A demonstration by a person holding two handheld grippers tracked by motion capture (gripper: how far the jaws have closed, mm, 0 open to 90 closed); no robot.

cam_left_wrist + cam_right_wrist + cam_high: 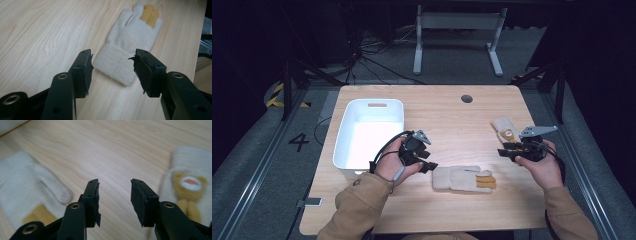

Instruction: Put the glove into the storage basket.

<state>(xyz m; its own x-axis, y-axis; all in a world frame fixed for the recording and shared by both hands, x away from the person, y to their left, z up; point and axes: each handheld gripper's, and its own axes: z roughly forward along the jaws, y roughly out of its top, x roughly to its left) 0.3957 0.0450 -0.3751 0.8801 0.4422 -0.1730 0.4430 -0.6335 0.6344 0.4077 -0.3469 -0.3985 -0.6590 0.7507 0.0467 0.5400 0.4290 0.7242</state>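
Observation:
Two cream knitted gloves lie on the wooden table [447, 120]. One glove [463, 178], with yellow fingertips, lies flat near the front middle. My left gripper [428, 161] stands open just left of its cuff. In the left gripper view the cuff of this glove [117, 67] sits just beyond the open jaws of the left gripper [113, 67], untouched by the pads. The second glove [506, 128], with a bear face, lies at the right. My right gripper [508, 150] hovers open just in front of it. The right gripper [114, 192] has bare wood between its jaws, the bear glove [190, 185] to one side and the plain glove [25, 182] to the other.
A white plastic bin [369, 131] stands at the table's left, right behind my left hand. A round cable hole [466, 98] sits near the far edge. Beyond the table are a grey floor, cables and a metal stand [457, 35].

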